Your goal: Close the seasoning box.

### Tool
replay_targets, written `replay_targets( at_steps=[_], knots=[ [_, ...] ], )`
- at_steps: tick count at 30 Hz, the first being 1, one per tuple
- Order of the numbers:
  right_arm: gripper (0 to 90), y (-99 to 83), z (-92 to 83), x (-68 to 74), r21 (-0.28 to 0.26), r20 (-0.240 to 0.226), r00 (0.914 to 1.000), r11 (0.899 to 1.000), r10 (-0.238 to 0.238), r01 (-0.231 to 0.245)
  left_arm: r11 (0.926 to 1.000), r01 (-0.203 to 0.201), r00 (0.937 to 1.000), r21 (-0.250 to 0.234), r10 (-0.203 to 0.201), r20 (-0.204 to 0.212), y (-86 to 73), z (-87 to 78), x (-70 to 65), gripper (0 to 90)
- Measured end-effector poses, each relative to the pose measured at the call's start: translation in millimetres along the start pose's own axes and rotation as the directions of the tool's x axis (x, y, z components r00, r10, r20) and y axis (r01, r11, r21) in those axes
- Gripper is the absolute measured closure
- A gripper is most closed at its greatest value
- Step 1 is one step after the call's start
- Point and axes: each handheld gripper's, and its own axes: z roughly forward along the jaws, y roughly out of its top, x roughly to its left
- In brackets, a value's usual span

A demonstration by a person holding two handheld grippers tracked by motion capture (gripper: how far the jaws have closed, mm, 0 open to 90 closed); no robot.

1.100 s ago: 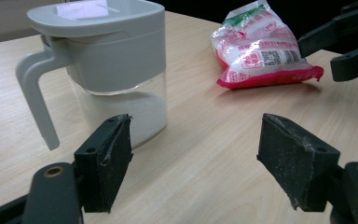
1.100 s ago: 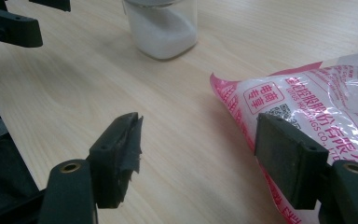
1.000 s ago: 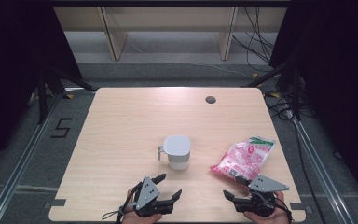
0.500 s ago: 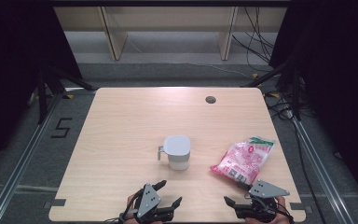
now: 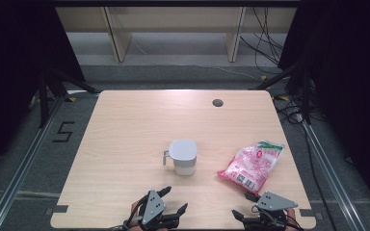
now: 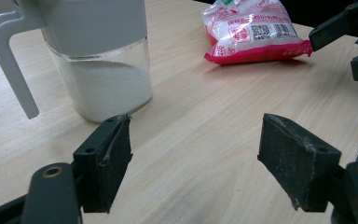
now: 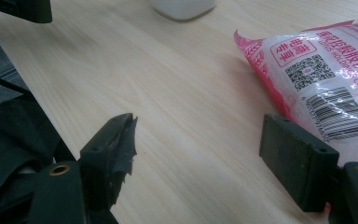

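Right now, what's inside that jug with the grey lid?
Through the clear lower wall of the jug, white powder or grains fill it partway. The grey lid covers the top, so the upper part is hidden.

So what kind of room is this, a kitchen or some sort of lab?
Most likely a lab or recording space, not a kitchen. A bare wooden table stands alone between dark curtains, metal rails run along the floor, one side marked with a "5", and loose cables trail behind.
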Motion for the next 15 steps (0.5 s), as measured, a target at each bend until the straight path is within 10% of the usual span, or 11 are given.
replay_targets(
  at_steps=[15],
  knots=[
    [27.3,0.2,-0.4,-1.3,-0.005,0.011,0.9999,1.0,0.002,-0.002,0.9998,0.018,0.9998,-0.004,-0.018,0.003,-0.1,-1.2,1.7,22.9]
  ],
)
